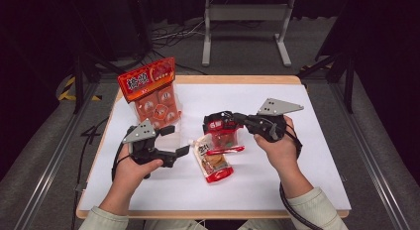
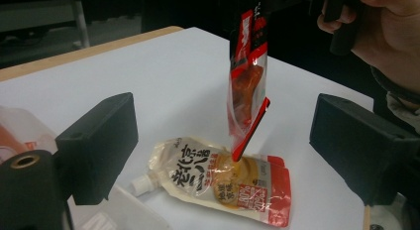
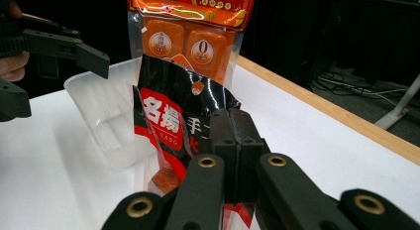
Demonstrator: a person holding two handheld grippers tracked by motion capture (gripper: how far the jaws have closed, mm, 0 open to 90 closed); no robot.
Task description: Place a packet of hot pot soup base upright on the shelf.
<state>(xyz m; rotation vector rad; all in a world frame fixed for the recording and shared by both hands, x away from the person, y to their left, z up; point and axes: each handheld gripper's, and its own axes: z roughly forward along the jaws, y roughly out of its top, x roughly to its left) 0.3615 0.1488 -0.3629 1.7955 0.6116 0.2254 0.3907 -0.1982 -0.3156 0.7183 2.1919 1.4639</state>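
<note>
Clamped tight, the right claw (image 1: pixel 218 125) pinches the black top edge of a red-and-black snack packet (image 1: pixel 221 133), its two jaws pressed together on the film as the right gripper view shows (image 3: pixel 236 141). That packet hangs from the claw above the counter (image 1: pixel 297 160); in the left gripper view its lower end (image 2: pixel 247 91) dangles just over a spouted sauce pouch (image 2: pixel 218 178), and whether the two touch cannot be told.

The spouted sauce pouch lies flat on the white counter near the middle, white cap toward the left claw, red bottom end toward the person.

Spread wide with nothing between its jaws, the left claw (image 1: pixel 176 140) is held to the left of the pouch and points toward it. In the left gripper view the pouch lies between and beyond the two black jaws, apart from both.

At the far left of the counter stands a tall bag of orange cups (image 1: pixel 151 91) with a red header card, upright. In the right gripper view a clear plastic tray (image 3: pixel 106 121) sits beside that bag, behind the hanging packet.
</note>
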